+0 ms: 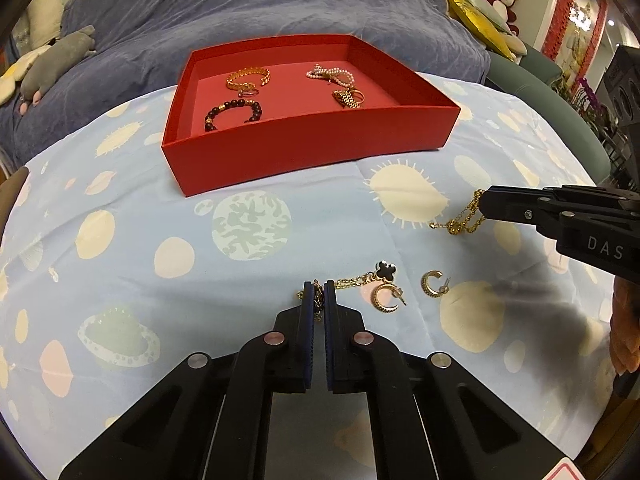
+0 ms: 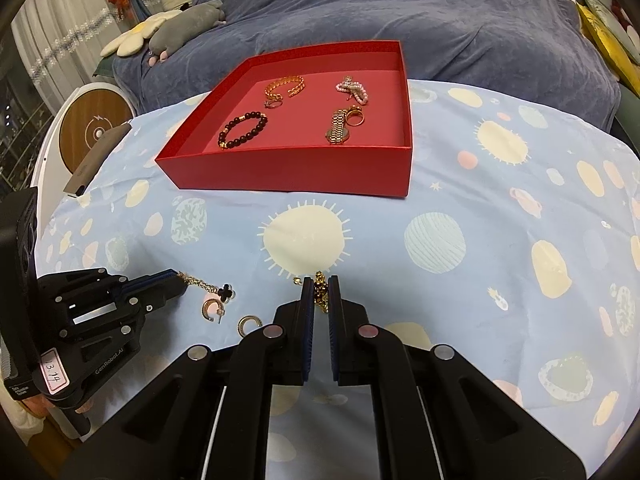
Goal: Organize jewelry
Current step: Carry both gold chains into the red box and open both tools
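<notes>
Now, both grippers are down over the blue planet-print cloth. My left gripper has its jaws together on one end of a gold chain with a black clover charm; the chain lies between the pads and trails off to the right across the cloth, the charm flat on the fabric. From the right wrist view I see the same grip from the side, the clover chain running out of the left gripper.

My right gripper is clamped on a second piece, a beaded gold chain. In the left wrist view it hangs in loops from the tip of the right gripper, seemingly clear of the cloth, though I cannot be sure.

Two gold crescent earrings sit on the cloth near the clover charm: one earring just beside it, the other earring a little farther right. Neither gripper touches them.

Beyond them stands the red tray. Inside it: a gold cuff bracelet, a dark bead bracelet, a pearl strand, a gold watch with a ring just beside it. A purple blanket lies behind the tray.
</notes>
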Demonstrator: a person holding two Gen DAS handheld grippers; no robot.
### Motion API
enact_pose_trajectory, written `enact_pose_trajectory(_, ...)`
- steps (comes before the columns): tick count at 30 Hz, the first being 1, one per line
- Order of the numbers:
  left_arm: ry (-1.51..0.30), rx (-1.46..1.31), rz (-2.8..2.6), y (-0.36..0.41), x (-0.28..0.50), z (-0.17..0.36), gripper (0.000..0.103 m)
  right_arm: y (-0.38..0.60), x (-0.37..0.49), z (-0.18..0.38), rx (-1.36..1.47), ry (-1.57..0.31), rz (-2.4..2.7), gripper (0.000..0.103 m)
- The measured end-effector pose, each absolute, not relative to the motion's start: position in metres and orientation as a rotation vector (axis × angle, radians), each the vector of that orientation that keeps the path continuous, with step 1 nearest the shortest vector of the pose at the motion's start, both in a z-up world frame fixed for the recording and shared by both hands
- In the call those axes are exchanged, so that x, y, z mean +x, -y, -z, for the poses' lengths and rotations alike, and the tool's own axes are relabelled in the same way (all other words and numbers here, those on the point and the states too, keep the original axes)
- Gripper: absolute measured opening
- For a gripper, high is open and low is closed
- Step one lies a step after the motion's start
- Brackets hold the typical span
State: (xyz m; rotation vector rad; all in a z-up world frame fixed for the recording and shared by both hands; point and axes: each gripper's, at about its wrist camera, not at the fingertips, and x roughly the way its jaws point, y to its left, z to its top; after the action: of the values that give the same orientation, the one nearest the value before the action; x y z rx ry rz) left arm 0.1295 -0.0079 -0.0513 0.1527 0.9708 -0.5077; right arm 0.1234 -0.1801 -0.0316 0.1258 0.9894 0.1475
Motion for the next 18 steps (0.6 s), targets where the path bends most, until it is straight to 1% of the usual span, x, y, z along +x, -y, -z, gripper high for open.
enact_pose_trajectory(12, -0.826, -0.014, 0.530, -0.010, 0.134, -0.023, 0.002, 0.182, 0.131, -0.015, 0.177, -0.878, -0.160, 0.006)
enact_pose_trajectory(18, -0.761, -0.066, 0.517, -0.015, 0.141, -0.051, 0.002, 0.183, 0.137, -0.032, 0.197, -0.833, -0.164, 0.005)
